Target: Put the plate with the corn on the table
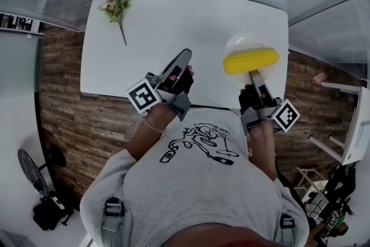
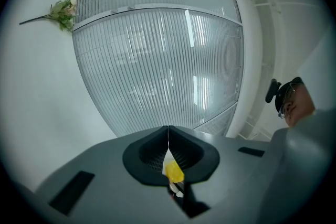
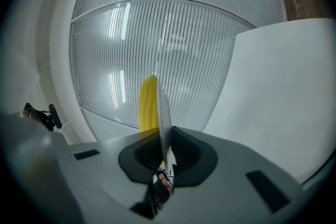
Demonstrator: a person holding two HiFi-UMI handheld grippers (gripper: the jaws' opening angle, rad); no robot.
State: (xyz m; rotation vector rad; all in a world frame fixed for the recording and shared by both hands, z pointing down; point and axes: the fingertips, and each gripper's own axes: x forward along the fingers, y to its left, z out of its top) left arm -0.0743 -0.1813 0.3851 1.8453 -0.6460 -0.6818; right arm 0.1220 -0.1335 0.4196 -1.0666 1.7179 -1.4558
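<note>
White round plate (image 1: 244, 43) carrying the yellow corn cob (image 1: 251, 61) is pinched at its rim by the right gripper (image 1: 255, 74), over the white table (image 1: 173, 20). It should be lowered level, lest the cob be rolled off. The jaws of the left gripper (image 1: 184, 56) are pressed together, empty.

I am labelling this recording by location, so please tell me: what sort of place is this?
Probably an indoor office or studio room. Ribbed glass partition walls stand beside a plain white table, the floor has a wood-plank look, and dark equipment lies on it near the person.
</note>
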